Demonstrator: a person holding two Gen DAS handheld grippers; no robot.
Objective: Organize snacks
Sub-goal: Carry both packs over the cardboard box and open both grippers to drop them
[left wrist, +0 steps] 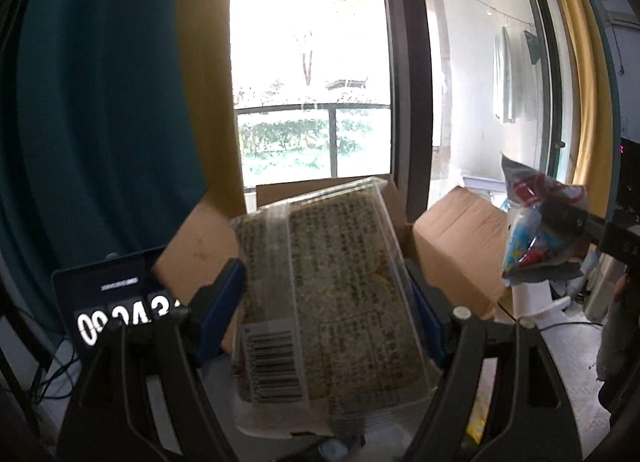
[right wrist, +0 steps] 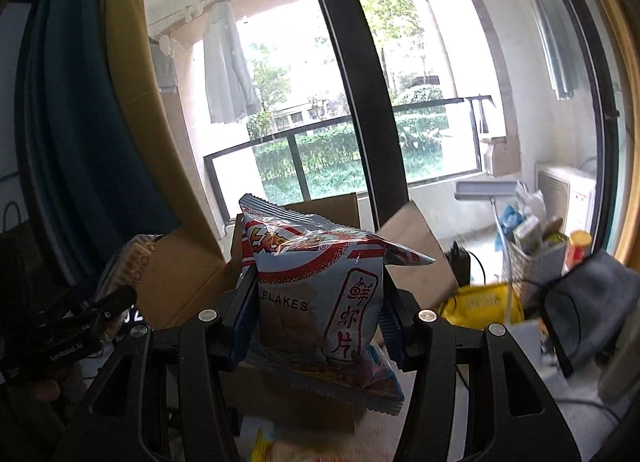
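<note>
My left gripper is shut on a clear plastic pack of brown seeded crackers, held up in the air with its barcode label facing me. My right gripper is shut on a pale blue and red bag of prawn flakes, also lifted. In the left wrist view that same bag hangs at the right in the other gripper's fingers. The cracker pack shows at the left in the right wrist view. Behind both snacks stands an open cardboard box with its flaps raised.
A large window with a dark frame fills the background. A teal curtain hangs at left. A tablet with a timer sits low left. A wire basket of items, a yellow bag and a grey cloth crowd the right.
</note>
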